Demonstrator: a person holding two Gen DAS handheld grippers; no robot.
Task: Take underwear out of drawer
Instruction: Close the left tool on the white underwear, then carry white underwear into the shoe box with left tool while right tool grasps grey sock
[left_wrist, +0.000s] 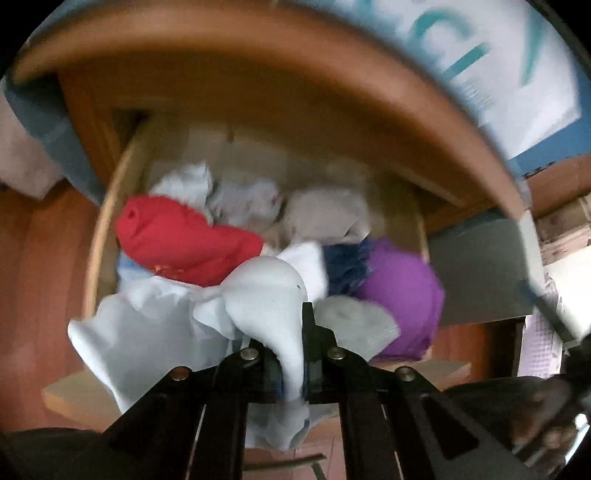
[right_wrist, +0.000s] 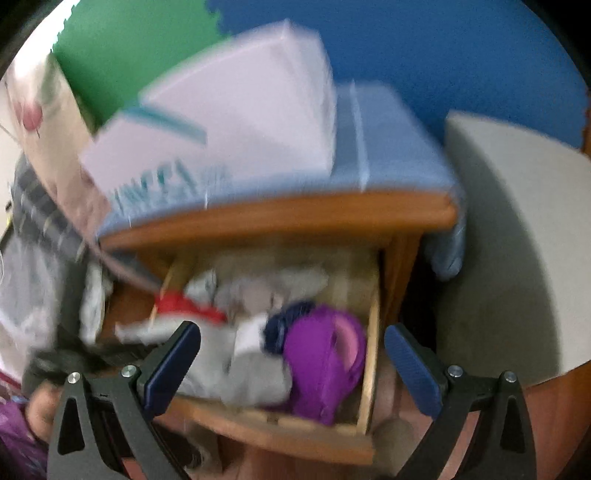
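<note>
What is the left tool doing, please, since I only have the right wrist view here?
Observer: The left tool is shut on a pale blue garment, which drapes down between its fingers.
Operator: Thank you. Is that garment clear of the drawer?
Observer: Not entirely; part of it spreads over the drawer's front edge.
Operator: What lies beside it?
Observer: A red garment sits just behind it, and a purple one to the other side.
</note>
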